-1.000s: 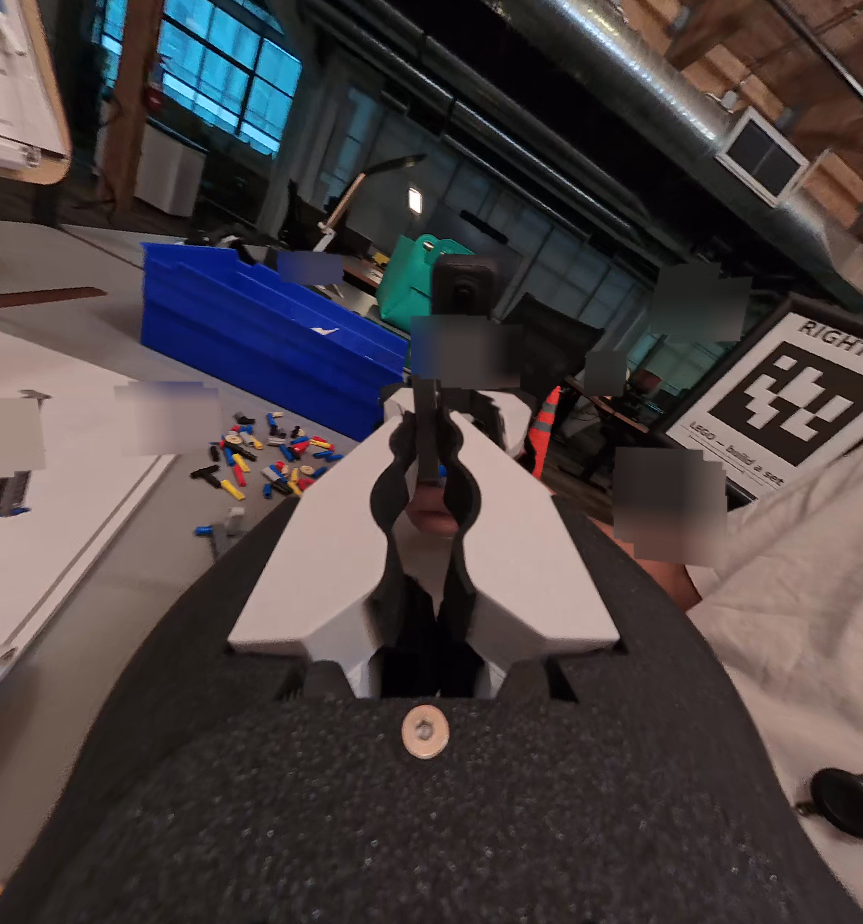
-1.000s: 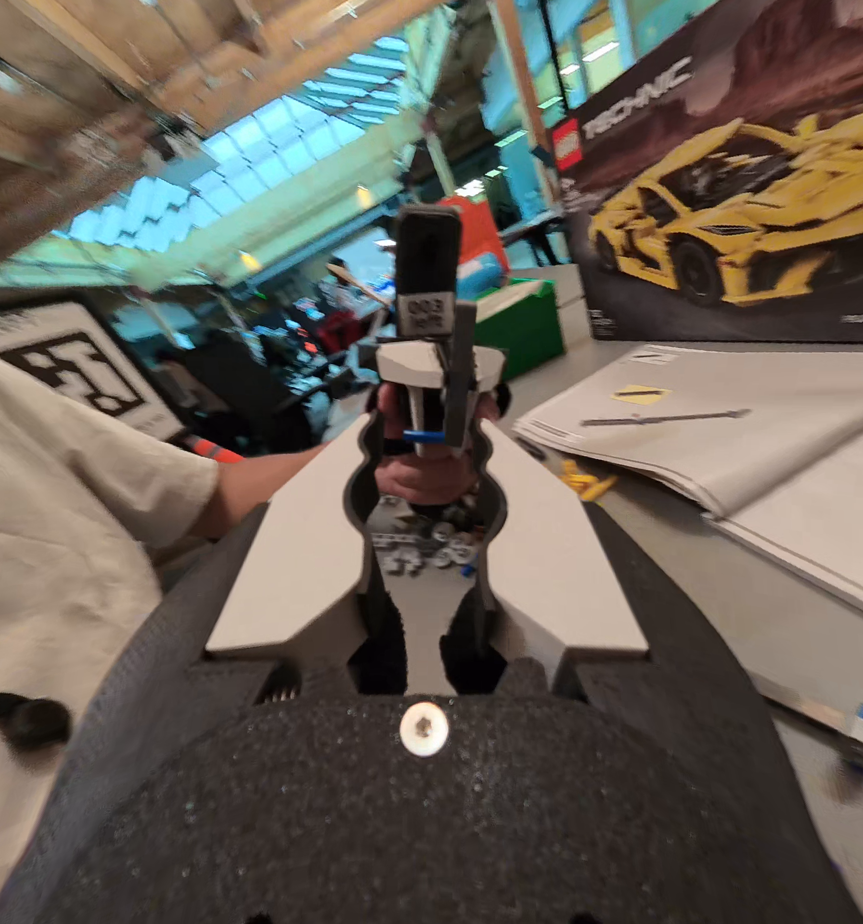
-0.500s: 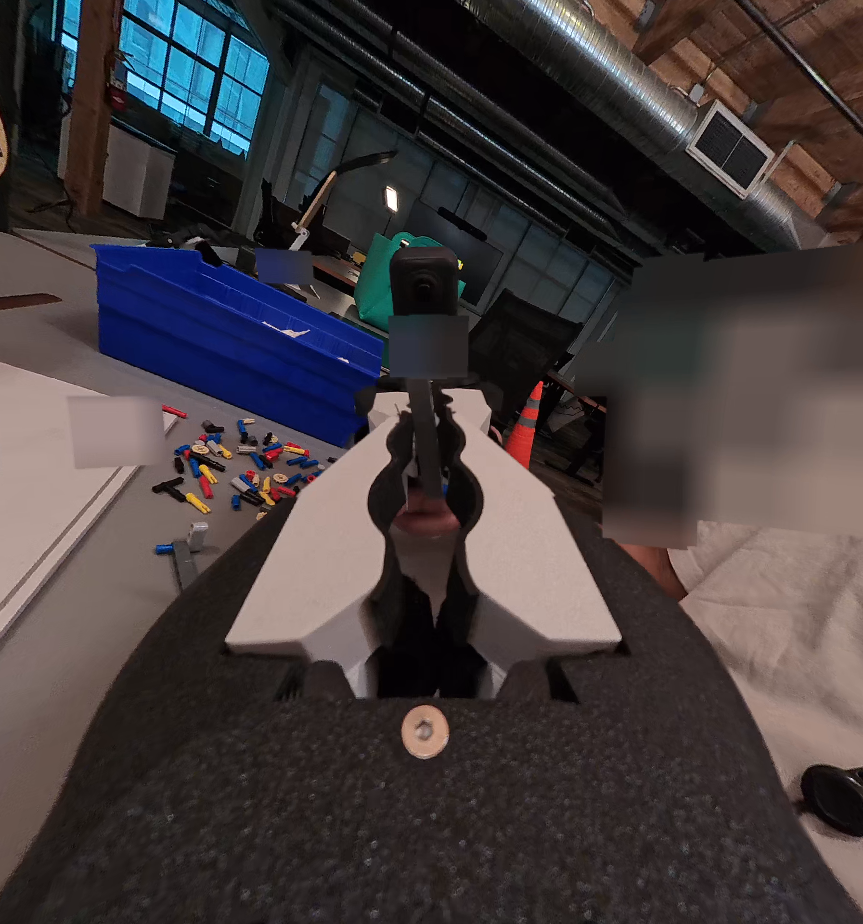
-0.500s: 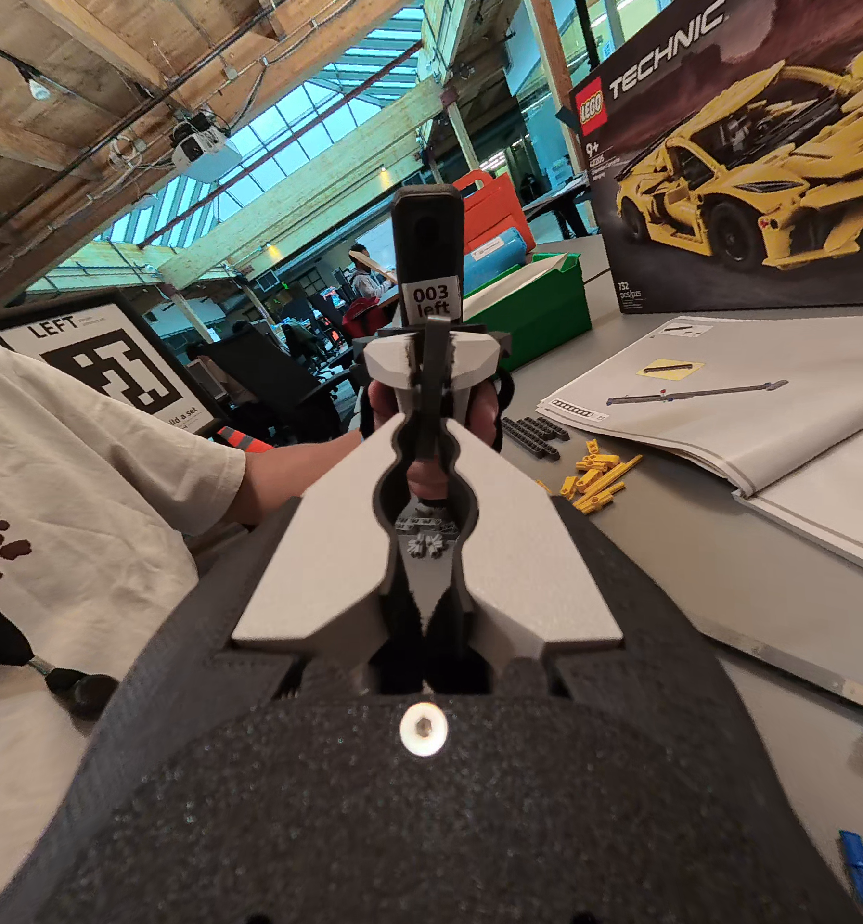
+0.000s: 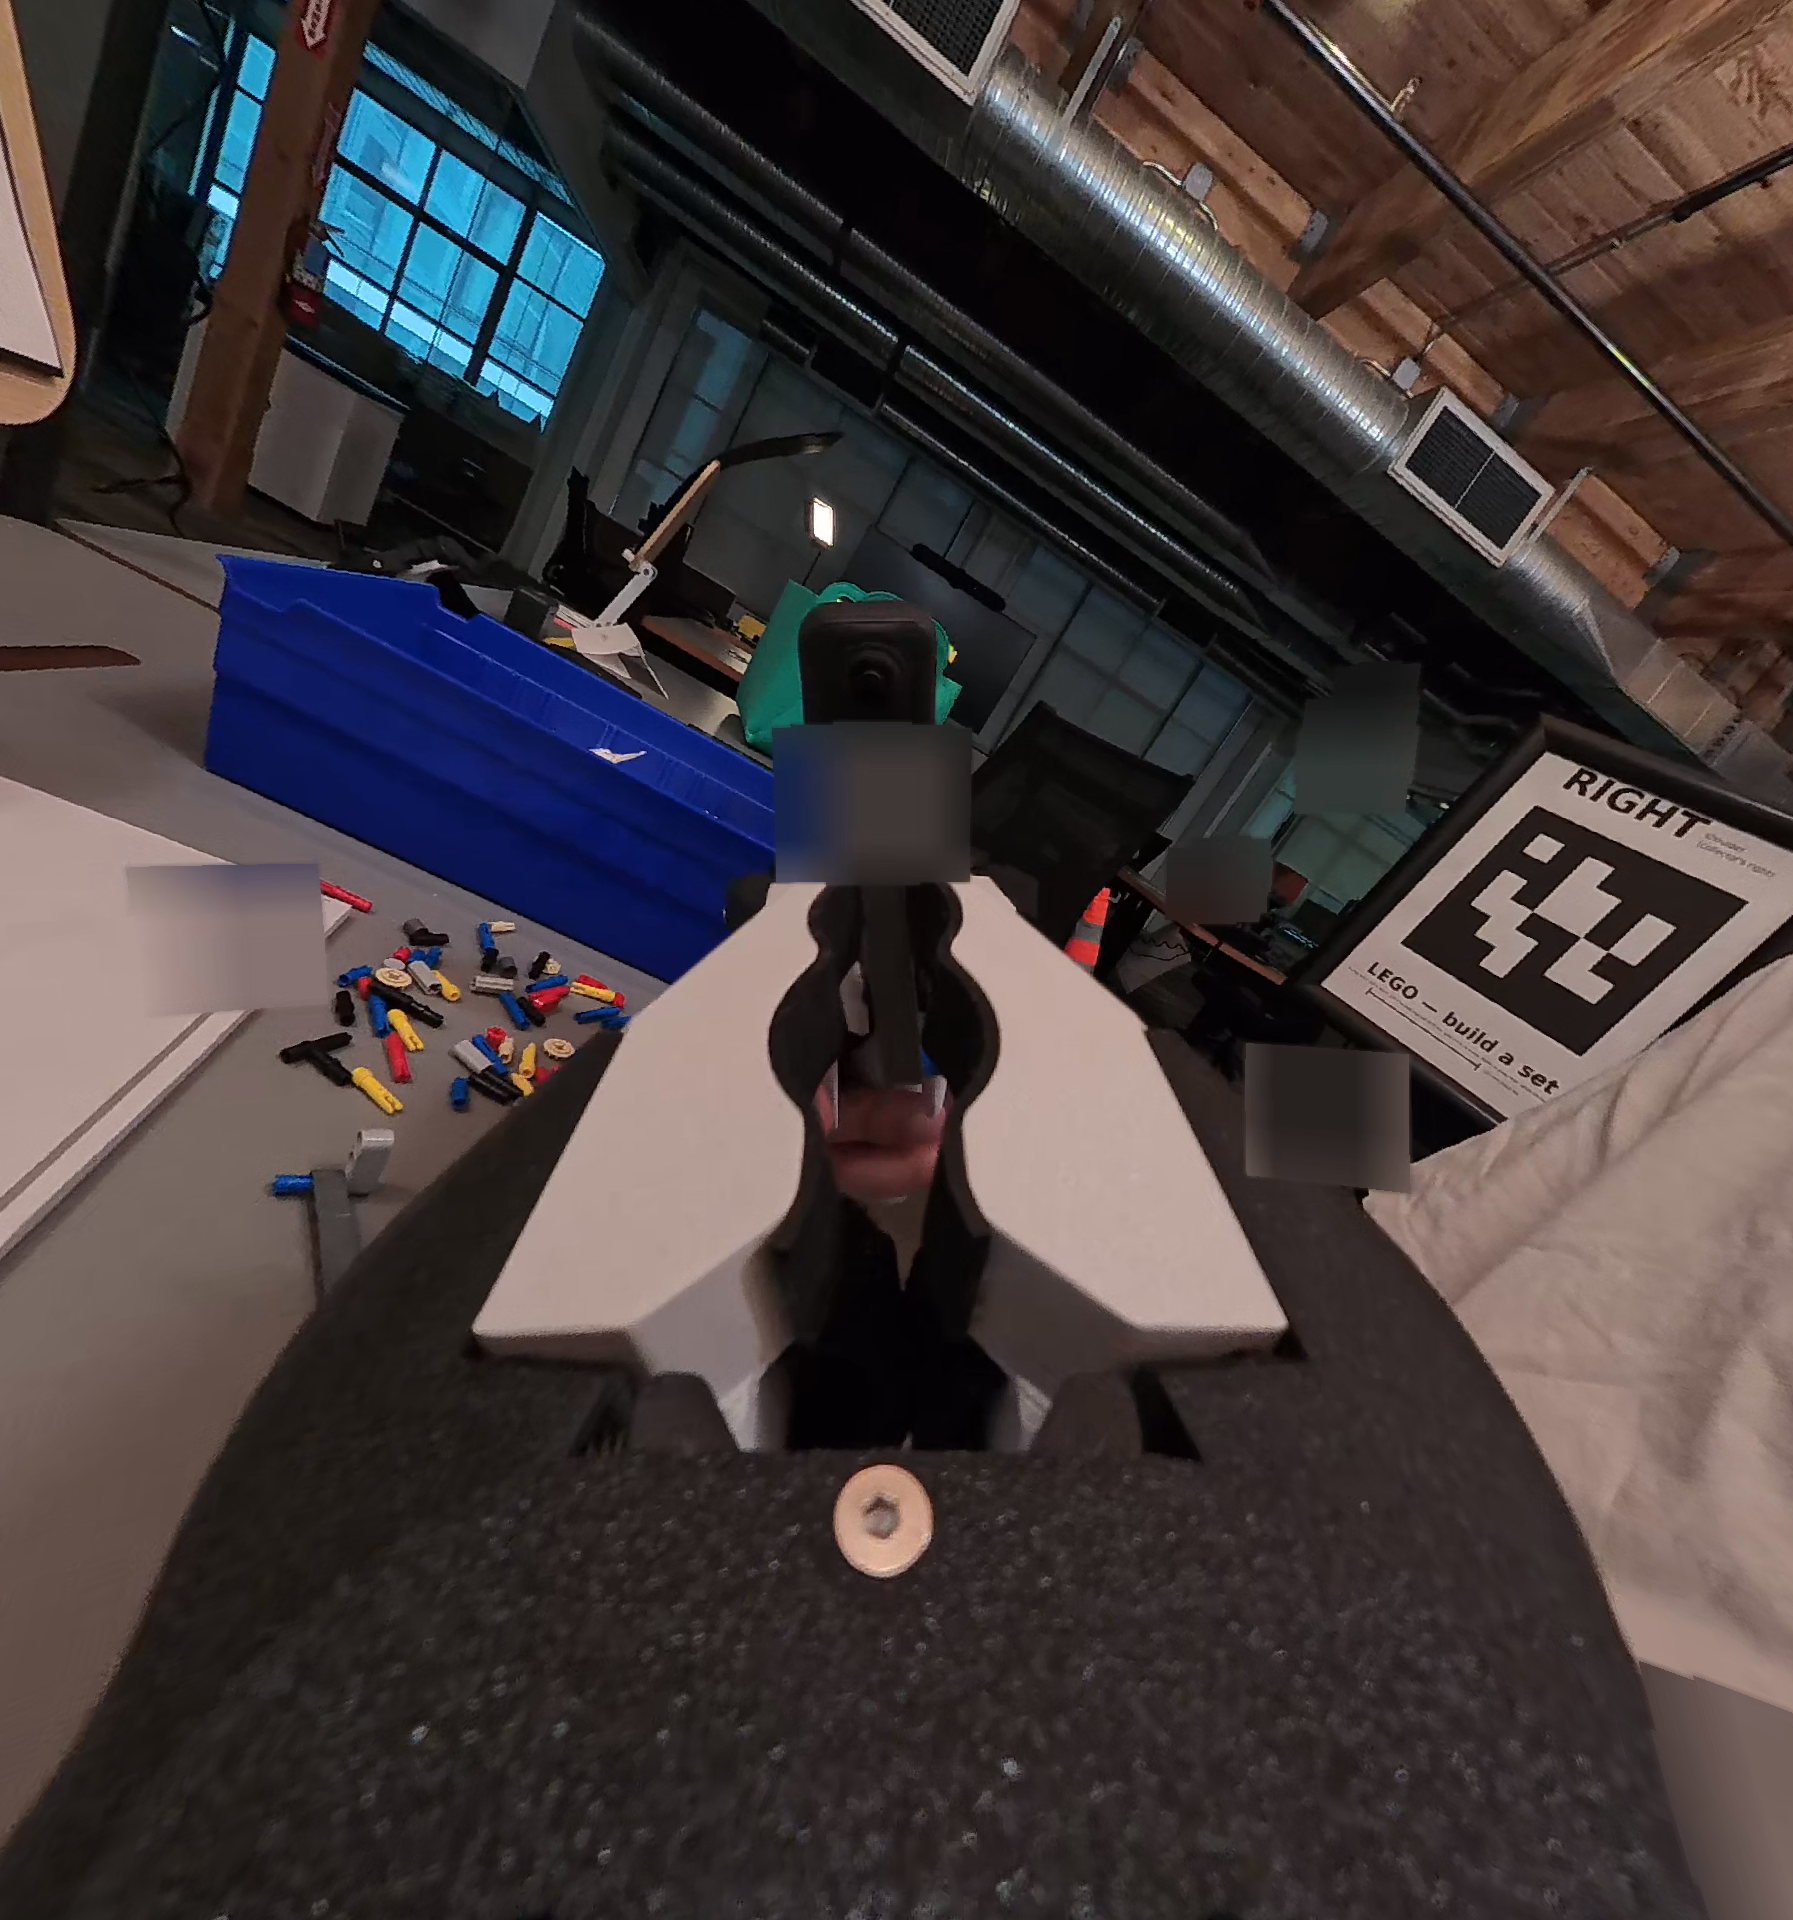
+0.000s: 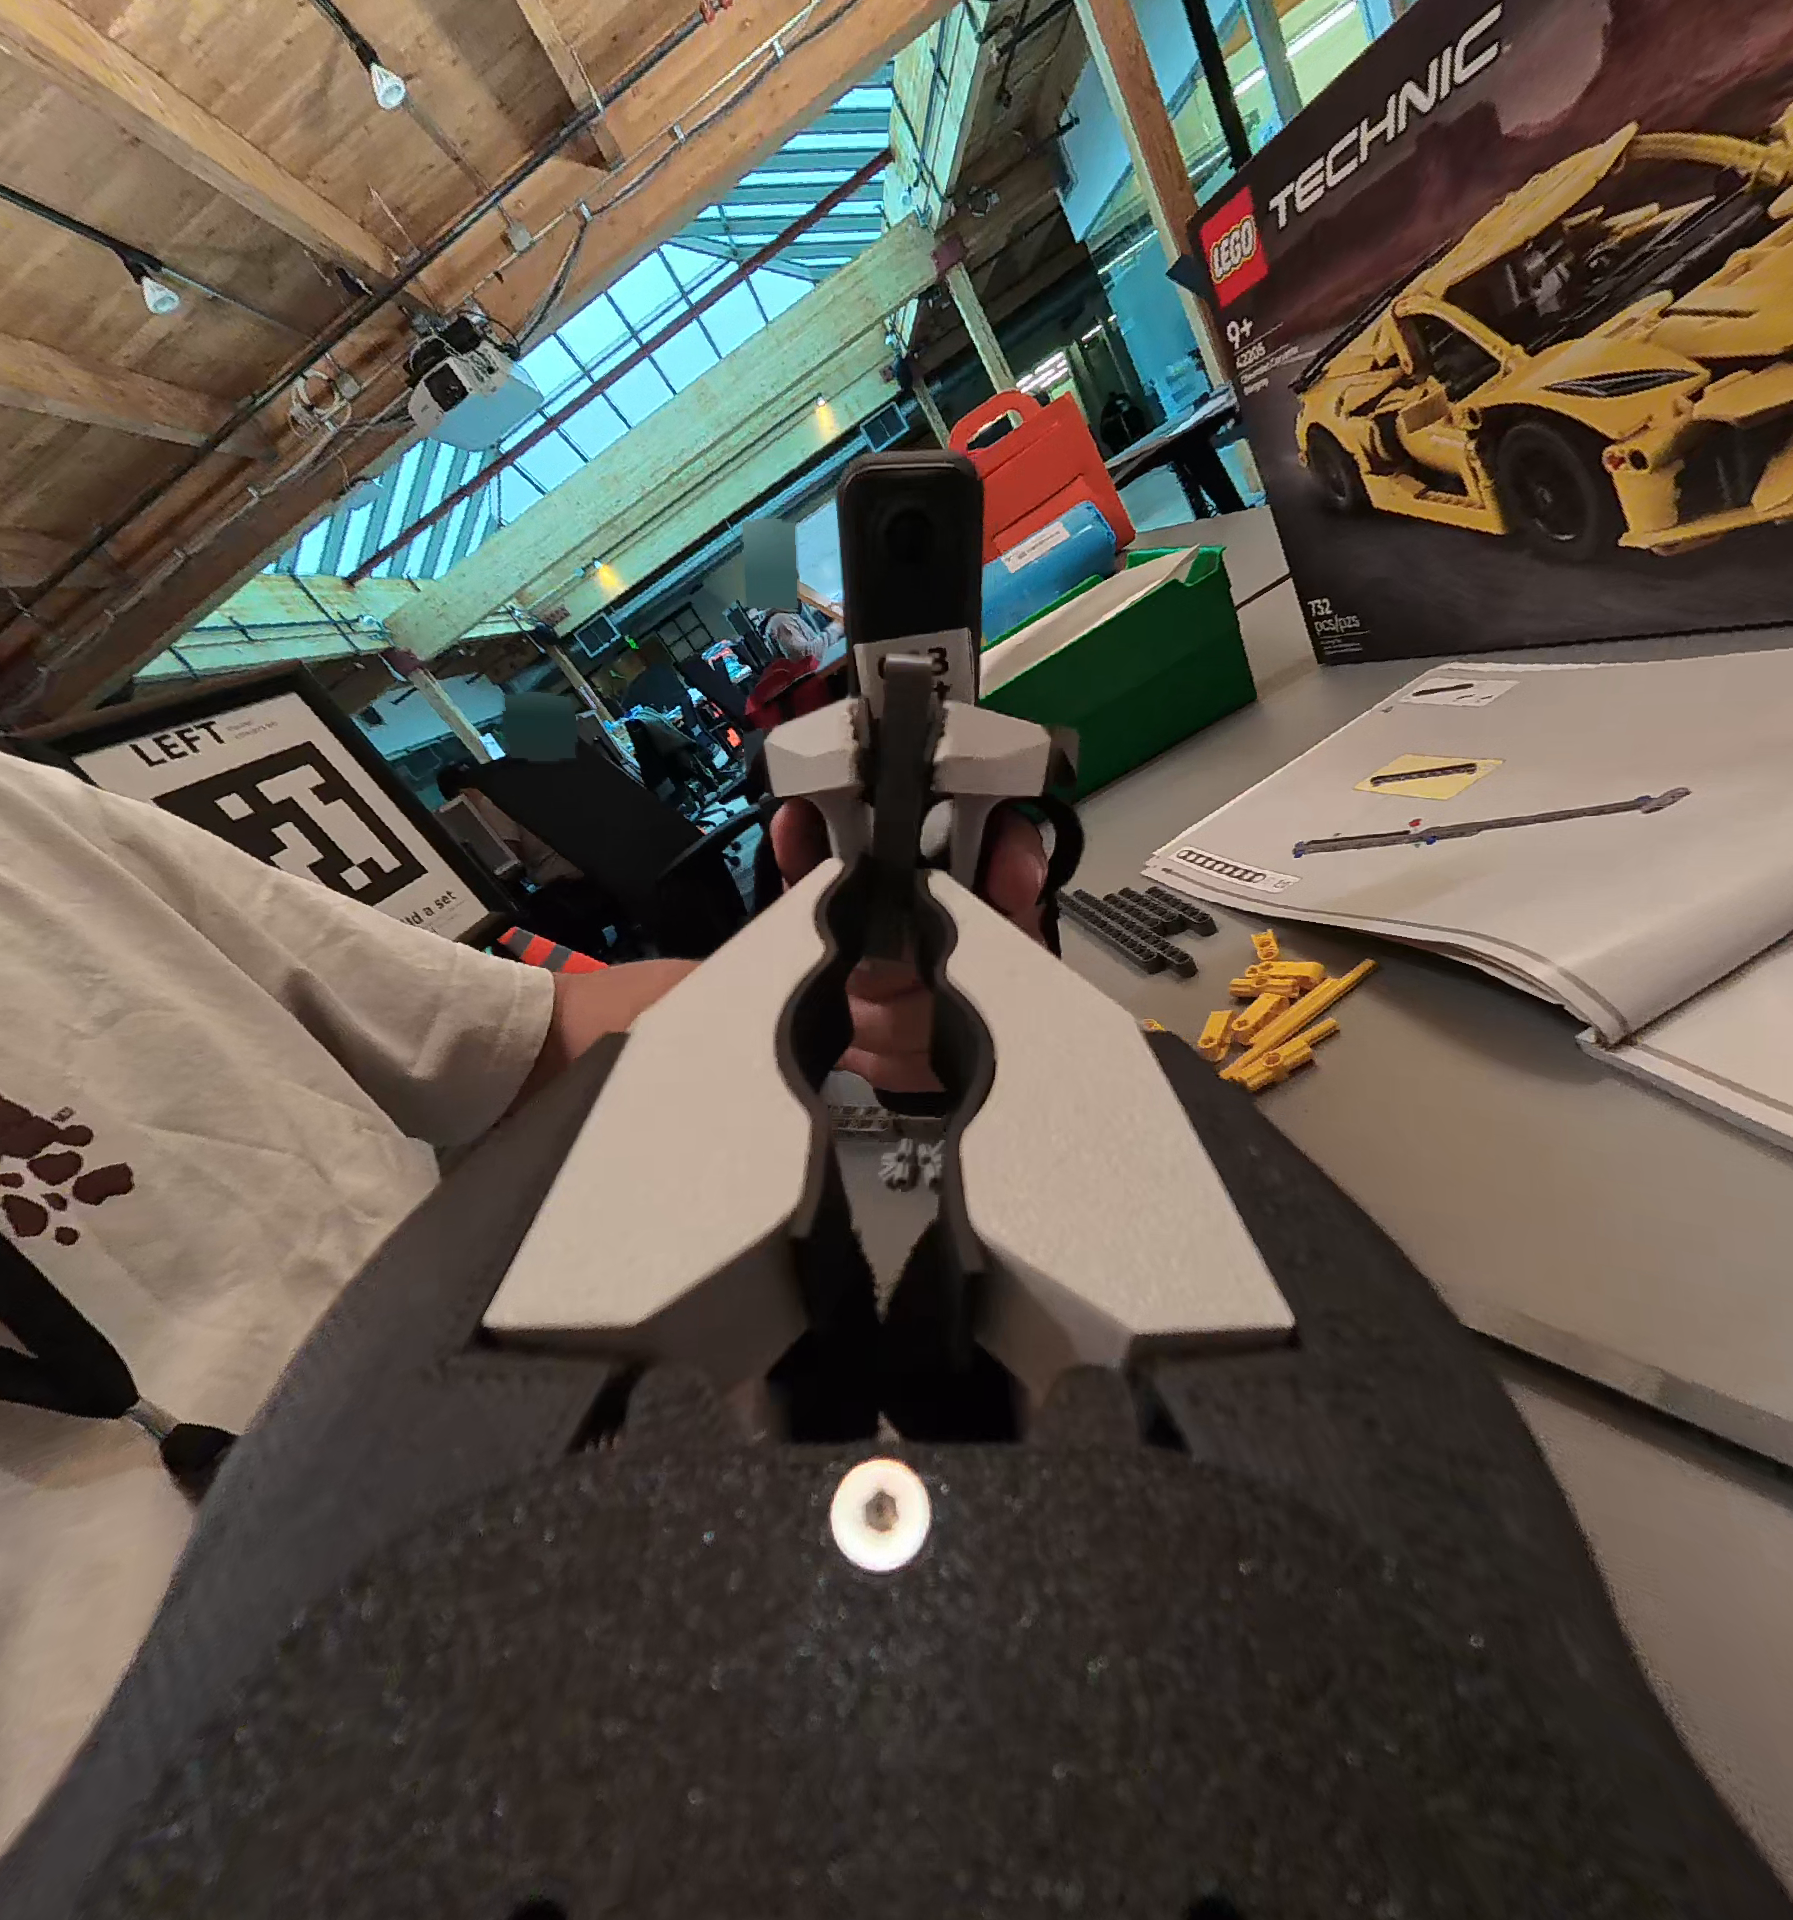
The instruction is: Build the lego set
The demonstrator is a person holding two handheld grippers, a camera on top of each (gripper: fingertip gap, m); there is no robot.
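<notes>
A dark grey Lego beam [image 5: 890, 997] is held in the air between my two grippers, which face each other tip to tip. My left gripper [image 5: 884, 914] is shut on one end of it. My right gripper [image 6: 887, 894] is shut on the other end; the beam [image 6: 897, 810] runs up from it into the left gripper [image 6: 907, 743]. A hand holds each gripper behind its fingers. The middle of the beam is hidden by the fingers.
Loose coloured pins [image 5: 456, 1008] and a grey part with a blue pin [image 5: 341, 1195] lie by a blue bin [image 5: 456, 727]. An open booklet [image 6: 1494, 831], yellow parts [image 6: 1276, 1008], black beams [image 6: 1141, 920], the set's box [image 6: 1546, 364] and a green bin [image 6: 1131, 644] are to the right. The grippers are tip to tip, or close to it.
My right gripper was open one second ago; it has closed on the beam that the left gripper holds. Both grippers shifted a little while staying tip to tip.
</notes>
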